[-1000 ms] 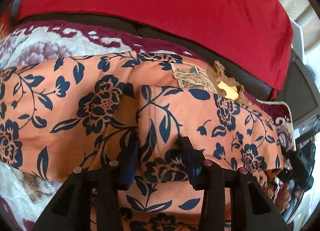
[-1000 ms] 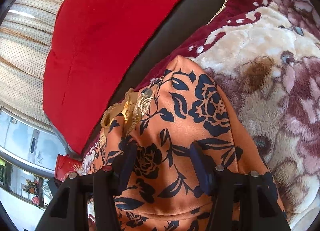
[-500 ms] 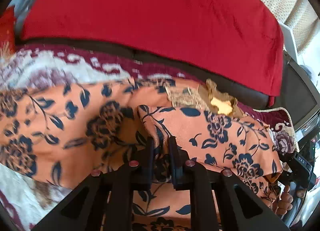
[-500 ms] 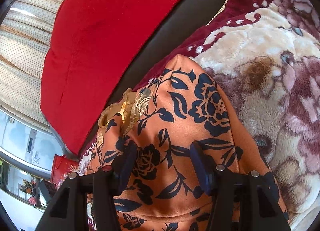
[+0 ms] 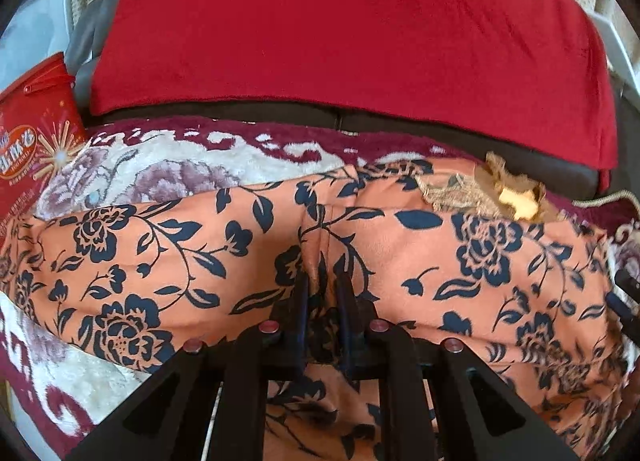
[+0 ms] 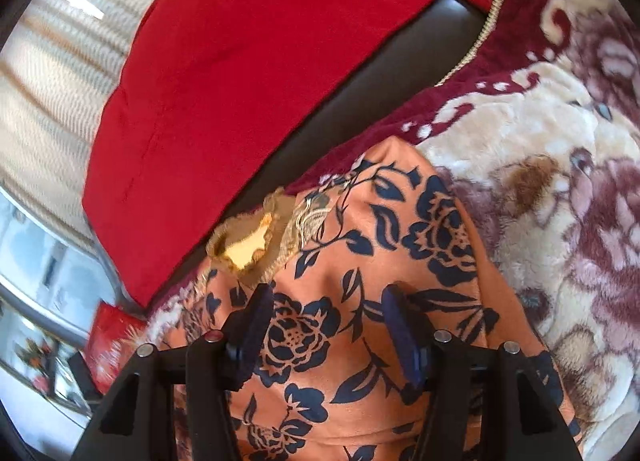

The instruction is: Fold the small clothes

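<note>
An orange garment [image 5: 160, 253] with dark blue flowers lies spread on a plush floral blanket [image 5: 180, 169], its gold embroidered neckline [image 5: 500, 191] at the far right. My left gripper [image 5: 322, 281] is shut on a raised fold of this cloth near its middle, and the fabric puckers up between the pads. In the right wrist view the same garment [image 6: 400, 221] fills the lower middle. My right gripper [image 6: 328, 301] stands open just over it, near the neckline [image 6: 248, 245]. Cloth lies between its fingers, but the pads do not press on it.
A red cloth [image 5: 340, 41] hangs over the dark sofa back [image 5: 280, 113] behind the garment. A red printed box [image 5: 32, 141] stands at the left edge. The blanket [image 6: 560, 181] extends bare to the right of the garment. Pale curtains [image 6: 48, 81] are behind.
My left gripper's jaws have gone from wide apart to shut on a fold of the garment, and it has risen and tilted, pulling the cloth up. The right gripper has shifted slightly.
</note>
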The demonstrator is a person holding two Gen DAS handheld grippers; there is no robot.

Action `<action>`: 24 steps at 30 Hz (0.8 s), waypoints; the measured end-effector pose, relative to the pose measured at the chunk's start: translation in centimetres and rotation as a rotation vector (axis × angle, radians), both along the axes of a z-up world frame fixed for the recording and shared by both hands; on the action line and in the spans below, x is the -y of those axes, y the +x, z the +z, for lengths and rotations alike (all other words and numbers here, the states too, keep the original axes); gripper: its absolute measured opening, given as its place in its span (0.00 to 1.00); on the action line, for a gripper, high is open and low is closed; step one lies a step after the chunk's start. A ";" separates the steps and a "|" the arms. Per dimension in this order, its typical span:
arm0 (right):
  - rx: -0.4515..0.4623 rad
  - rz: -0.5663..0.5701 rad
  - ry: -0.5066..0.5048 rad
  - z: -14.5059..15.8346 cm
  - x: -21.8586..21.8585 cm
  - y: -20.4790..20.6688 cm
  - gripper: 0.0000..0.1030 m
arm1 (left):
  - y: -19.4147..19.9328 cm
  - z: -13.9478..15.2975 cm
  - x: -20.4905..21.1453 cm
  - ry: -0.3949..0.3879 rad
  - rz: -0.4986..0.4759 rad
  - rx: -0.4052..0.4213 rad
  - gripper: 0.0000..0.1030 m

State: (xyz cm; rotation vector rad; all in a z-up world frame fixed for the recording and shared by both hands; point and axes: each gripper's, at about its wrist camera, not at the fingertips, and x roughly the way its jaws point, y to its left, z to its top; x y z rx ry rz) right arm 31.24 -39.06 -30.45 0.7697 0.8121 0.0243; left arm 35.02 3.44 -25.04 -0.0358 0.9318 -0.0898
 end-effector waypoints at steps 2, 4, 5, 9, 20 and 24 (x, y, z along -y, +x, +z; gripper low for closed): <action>-0.069 0.018 -0.039 -0.9 -0.5 0.7 0.58 | -0.2 -0.4 0.3 0.020 -0.014 -0.022 0.13; -0.086 0.018 -0.056 -1.2 -0.9 1.0 0.58 | -0.6 -0.4 0.0 0.012 -0.020 -0.040 0.13; -0.085 0.014 -0.063 -0.9 -1.0 1.0 0.58 | -0.6 -0.4 -0.1 -0.003 -0.022 -0.045 0.14; -0.054 0.005 -0.064 -0.3 -1.5 0.9 0.59 | -1.2 1.3 -3.0 -0.067 0.058 -0.025 0.20; -0.013 0.061 -0.083 0.4 -5.2 1.1 0.59 | -5.7 3.9 -25.0 -0.166 0.719 0.096 0.67; -0.010 0.082 -0.137 0.4 -6.4 1.2 0.59 | -8.0 1.1 -31.3 -0.416 0.839 0.065 0.65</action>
